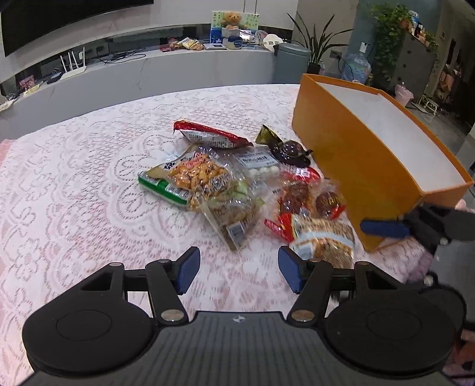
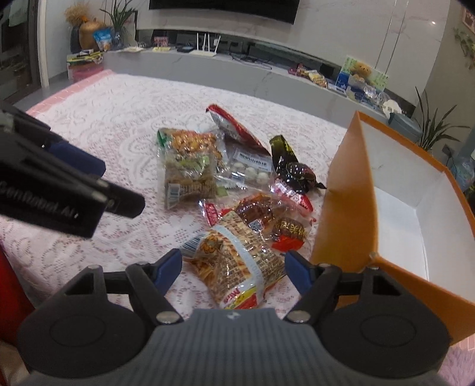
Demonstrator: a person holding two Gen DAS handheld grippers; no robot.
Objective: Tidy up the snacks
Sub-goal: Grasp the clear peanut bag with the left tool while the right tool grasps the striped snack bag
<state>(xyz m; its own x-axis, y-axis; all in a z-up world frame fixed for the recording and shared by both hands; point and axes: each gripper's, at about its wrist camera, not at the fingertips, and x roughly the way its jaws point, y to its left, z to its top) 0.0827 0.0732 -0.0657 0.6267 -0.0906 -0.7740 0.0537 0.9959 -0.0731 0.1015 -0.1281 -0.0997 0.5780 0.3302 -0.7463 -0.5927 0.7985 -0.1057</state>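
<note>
your right gripper (image 2: pixel 233 268) is spread wide, its blue pads (image 2: pixel 169 268) on either side of the near end of the cracker bag (image 2: pixel 237 261), neither pad clearly touching it. only the right view shows this; in the left view the same bag (image 1: pixel 325 240) sits just beyond your left gripper's right pad and nothing frames it. the right view also looks down into the orange box (image 2: pixel 350 184), showing its white floor bare, with its near corner just beside your right pad. the left view gives only the box's (image 1: pixel 350 166) long orange side and upper white wall.

your left gripper (image 1: pixel 239 270) is open too, pads apart over bare lace cloth (image 1: pixel 89 184), tilted down toward the pile and holding nothing. in the right view it (image 2: pixel 74 166) comes in from the left edge, above the cloth and apart from the snacks. in the left view your right gripper (image 1: pixel 386 228) shows as one blue pad against the box's near corner.

further out lie the rest of the snacks on the cloth: the red-wrapped packs (image 2: pixel 267 219), the clear bag of orange puffs (image 1: pixel 196 178), the white candies (image 2: pixel 252 172), the dark wrapper (image 2: pixel 294 169) close to the box, and farthest the long red packet (image 1: pixel 210 135).

past the table, a grey ledge (image 1: pixel 178 65) carries a router (image 1: pixel 72 63) and a teddy bear (image 1: pixel 231 19).
</note>
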